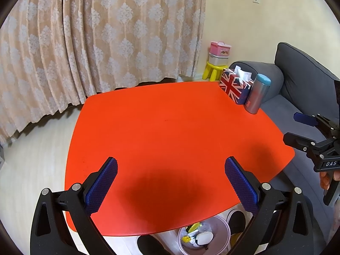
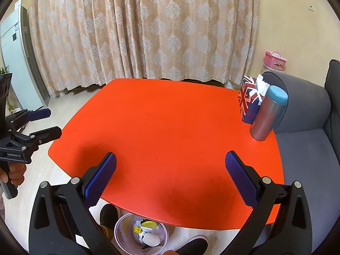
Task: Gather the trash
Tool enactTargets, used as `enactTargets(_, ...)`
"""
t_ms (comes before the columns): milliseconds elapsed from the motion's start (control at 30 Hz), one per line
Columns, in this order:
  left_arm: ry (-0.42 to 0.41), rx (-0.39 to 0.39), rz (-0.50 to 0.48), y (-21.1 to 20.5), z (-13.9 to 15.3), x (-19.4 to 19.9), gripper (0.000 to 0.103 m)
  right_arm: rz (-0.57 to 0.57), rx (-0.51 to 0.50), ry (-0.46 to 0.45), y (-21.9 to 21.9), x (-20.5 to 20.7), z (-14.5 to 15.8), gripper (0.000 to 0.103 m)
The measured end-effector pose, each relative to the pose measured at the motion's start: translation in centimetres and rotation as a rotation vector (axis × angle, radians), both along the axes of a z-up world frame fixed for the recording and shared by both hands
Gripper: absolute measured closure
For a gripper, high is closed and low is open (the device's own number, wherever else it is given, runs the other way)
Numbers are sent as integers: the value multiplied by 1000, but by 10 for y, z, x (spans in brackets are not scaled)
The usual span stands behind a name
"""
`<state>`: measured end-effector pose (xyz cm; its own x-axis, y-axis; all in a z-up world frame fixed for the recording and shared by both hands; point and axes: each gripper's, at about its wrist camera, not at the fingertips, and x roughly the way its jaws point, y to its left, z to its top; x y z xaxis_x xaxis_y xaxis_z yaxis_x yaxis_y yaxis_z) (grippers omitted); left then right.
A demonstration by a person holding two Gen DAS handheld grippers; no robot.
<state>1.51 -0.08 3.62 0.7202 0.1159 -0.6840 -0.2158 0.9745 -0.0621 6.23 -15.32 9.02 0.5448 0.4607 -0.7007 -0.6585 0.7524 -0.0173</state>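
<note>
A clear pink-rimmed trash bin (image 1: 204,235) stands on the floor under the near edge of the orange table (image 1: 170,116); it holds yellow and white scraps. It also shows in the right wrist view (image 2: 141,233). My left gripper (image 1: 171,165) is open and empty above the table's near part. My right gripper (image 2: 171,161) is open and empty above the table; it shows at the right edge of the left wrist view (image 1: 297,127). The left gripper shows at the left edge of the right wrist view (image 2: 54,123). No loose trash shows on the tabletop (image 2: 170,127).
A Union Jack tissue box (image 1: 234,87) and a silver tumbler with a blue lid (image 1: 258,94) stand at the table's far right corner. A grey sofa (image 1: 301,89) runs along the right. A yellow stool (image 1: 213,71) bears pink and white boxes. Curtains hang behind. Black shoes (image 2: 108,214) show by the bin.
</note>
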Motion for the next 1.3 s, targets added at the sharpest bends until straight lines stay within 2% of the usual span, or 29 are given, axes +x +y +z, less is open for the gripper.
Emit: enactTargets(1300,3,-2,-7,0,-6,-1,6,4,-3,2,1,-1,-2,3)
